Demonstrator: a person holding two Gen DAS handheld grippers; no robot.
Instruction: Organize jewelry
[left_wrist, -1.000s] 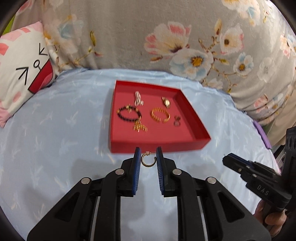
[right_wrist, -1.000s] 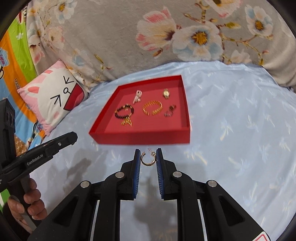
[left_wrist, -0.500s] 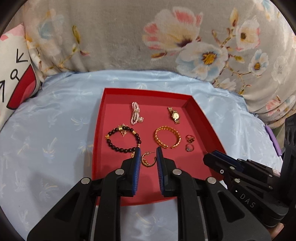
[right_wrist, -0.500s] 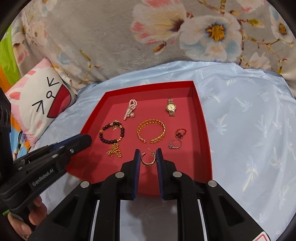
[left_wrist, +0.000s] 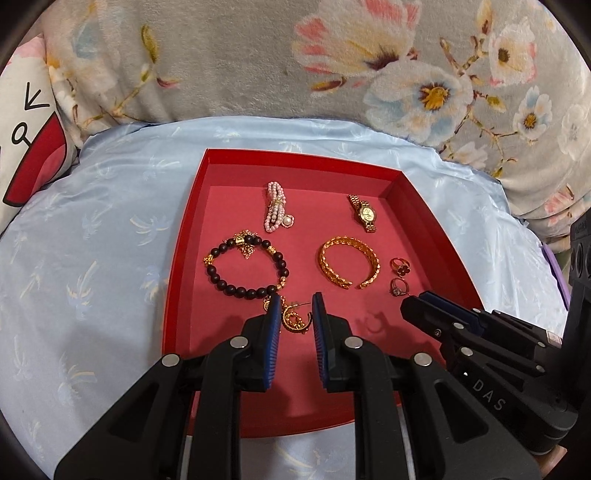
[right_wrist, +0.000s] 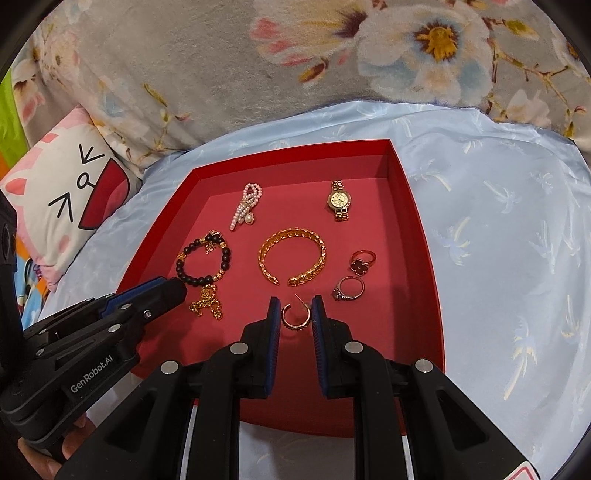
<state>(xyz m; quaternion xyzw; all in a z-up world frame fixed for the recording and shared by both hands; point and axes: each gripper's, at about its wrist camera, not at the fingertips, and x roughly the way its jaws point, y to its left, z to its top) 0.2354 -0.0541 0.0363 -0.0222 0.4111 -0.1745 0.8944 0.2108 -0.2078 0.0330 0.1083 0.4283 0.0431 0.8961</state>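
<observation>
A red tray (left_wrist: 184, 258) lies on pale blue cloth and holds a black bead bracelet (left_wrist: 221, 284), a pearl piece (left_wrist: 275, 212), a gold watch (left_wrist: 364, 213), a gold cuff (left_wrist: 332, 273) and two rings (left_wrist: 400, 265). My left gripper (left_wrist: 295, 306) is shut on a gold hoop earring (left_wrist: 295, 319), low over the tray's near part beside the bracelet's gold chain (right_wrist: 207, 304). My right gripper (right_wrist: 295, 306) is shut on a second gold hoop earring (right_wrist: 295, 316), just in front of the cuff (right_wrist: 291, 254) and left of the silver ring (right_wrist: 349, 288). Each gripper shows in the other's view.
A grey floral blanket (left_wrist: 295, 66) rises behind the tray. A cat-face pillow (right_wrist: 70, 199) lies at the left. Blue satin cloth (right_wrist: 517, 240) spreads around the tray (right_wrist: 421, 236). A hand (right_wrist: 70, 439) holds the left gripper's handle.
Both grippers have moved forward and down, from over the blue cloth in front of the tray to over its near part. Each has kept its hoop earring.
</observation>
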